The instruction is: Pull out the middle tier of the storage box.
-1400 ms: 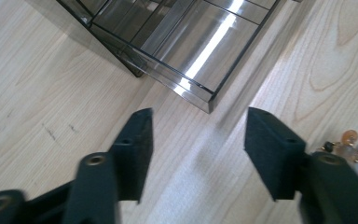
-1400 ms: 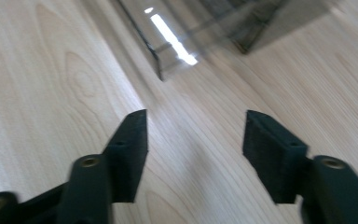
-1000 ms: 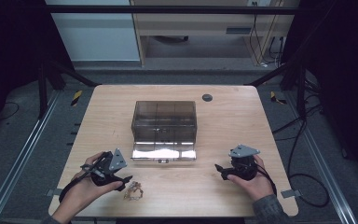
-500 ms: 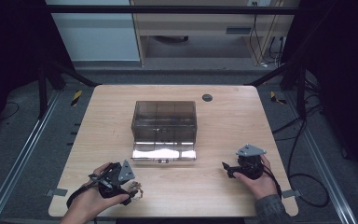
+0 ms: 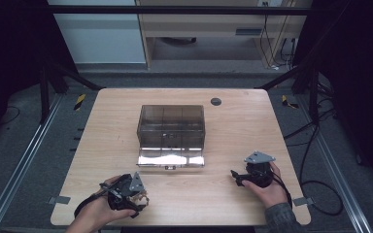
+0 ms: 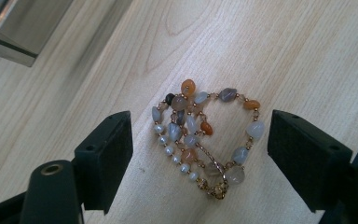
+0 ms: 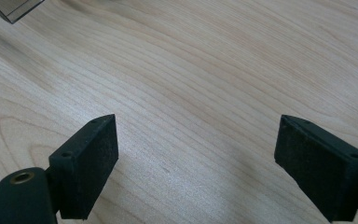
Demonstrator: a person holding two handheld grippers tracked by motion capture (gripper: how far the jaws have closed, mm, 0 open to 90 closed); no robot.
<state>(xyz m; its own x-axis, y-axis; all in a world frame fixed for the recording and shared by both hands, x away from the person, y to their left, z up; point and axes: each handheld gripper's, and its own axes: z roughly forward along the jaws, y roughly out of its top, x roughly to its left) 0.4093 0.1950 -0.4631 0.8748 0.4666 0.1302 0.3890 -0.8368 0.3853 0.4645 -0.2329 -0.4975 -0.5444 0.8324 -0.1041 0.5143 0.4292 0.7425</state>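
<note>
A bracelet (image 6: 191,139) of orange, grey and white stones and small pearls lies in a loose heap on the wooden table (image 5: 243,131), near its front left edge (image 5: 143,198). My left gripper (image 6: 200,135) points down over it, one black jaw on each side, and neither pad touches the beads. Its jaws have just been closing a little and still stand wide, so it is open. In the high view the left gripper (image 5: 139,196) sits in a hand at the front left. My right gripper (image 7: 198,140) is open over bare wood at the front right (image 5: 234,175).
A smoked see-through box (image 5: 171,124) stands mid-table, its lid (image 5: 171,158) folded down flat toward me. Its corner shows at the upper left of both gripper views (image 6: 18,23) (image 7: 14,7). A round grommet (image 5: 216,101) sits behind it. Cables trail off the table's right side.
My left hand has moved right and down along the front edge until its jaws straddle the bracelet. The right hand has hardly shifted.
</note>
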